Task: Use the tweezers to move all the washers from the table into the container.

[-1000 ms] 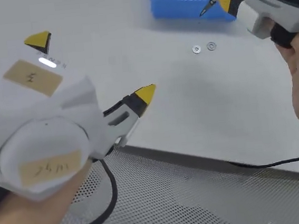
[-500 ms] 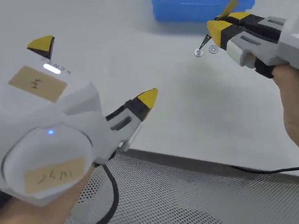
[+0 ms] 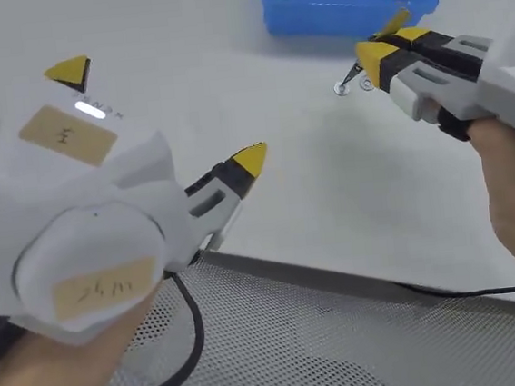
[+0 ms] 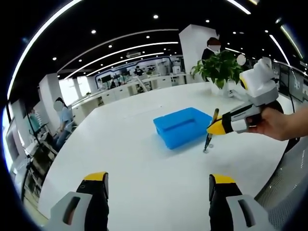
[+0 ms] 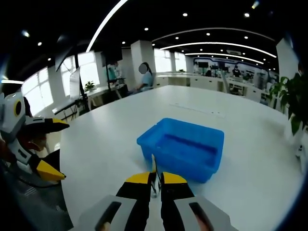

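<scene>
Upper right, right gripper (image 3: pixel 380 40) clamps tweezers (image 3: pixel 352 76) tipped at 2 washers (image 3: pixel 341 89); a skewed pinch could flick one away. Lower left, left gripper (image 3: pixel 160 114) gapes empty.

White left tongs (image 3: pixel 160 115), yellow tips, taped labels (image 3: pixel 67 135), black cable (image 3: pixel 192 322).

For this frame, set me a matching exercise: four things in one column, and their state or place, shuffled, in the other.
Things:
1. left gripper
2. right gripper
3. container
4. washers

States or places:
A. lying on the white table by the tip of the tweezers
B. jaws wide apart, holding nothing
C. shut on the tweezers
D. blue, beyond the washers

Pairs: 1-B, 2-C, 3-D, 4-A
</scene>
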Available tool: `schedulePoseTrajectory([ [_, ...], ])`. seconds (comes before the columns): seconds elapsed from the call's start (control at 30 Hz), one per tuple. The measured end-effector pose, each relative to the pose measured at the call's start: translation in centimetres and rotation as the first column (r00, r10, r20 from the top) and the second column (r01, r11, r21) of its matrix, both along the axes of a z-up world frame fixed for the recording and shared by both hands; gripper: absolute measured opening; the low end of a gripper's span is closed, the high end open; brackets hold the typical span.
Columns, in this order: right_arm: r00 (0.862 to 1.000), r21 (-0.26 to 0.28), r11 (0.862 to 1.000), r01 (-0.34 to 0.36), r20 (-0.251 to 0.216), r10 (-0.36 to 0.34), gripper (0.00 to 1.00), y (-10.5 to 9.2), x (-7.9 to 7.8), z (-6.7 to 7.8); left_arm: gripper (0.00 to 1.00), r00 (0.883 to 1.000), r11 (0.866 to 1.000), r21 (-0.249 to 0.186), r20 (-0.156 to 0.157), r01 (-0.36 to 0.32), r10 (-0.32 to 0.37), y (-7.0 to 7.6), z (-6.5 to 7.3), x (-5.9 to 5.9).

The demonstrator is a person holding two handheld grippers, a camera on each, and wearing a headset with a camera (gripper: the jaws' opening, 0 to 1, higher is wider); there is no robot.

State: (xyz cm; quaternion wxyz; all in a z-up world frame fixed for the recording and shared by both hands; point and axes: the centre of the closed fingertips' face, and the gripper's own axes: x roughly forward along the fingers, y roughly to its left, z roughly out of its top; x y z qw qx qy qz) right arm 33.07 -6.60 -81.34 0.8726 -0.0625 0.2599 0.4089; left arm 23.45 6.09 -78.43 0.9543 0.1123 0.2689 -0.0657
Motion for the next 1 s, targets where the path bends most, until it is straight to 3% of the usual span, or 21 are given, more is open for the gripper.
schedulePoseTrajectory([
  [0.13, 1.000, 0.004, 1.000, 0.005, -0.010, -0.005, 0.03, -0.23, 0.12, -0.10, 0.93, 1.000, 1.000, -0.018, 0.009, 0.004, -0.004, -0.29, 0.17, 0.06],
  [1.0, 1.000, -0.023, 1.000, -0.021, 0.014, 0.021, 0.02, -0.10, 0.10, -0.11, 0.92, 1.000, 1.000, -0.012, 0.000, -0.001, 0.001, -0.21, -0.08, -0.08],
])
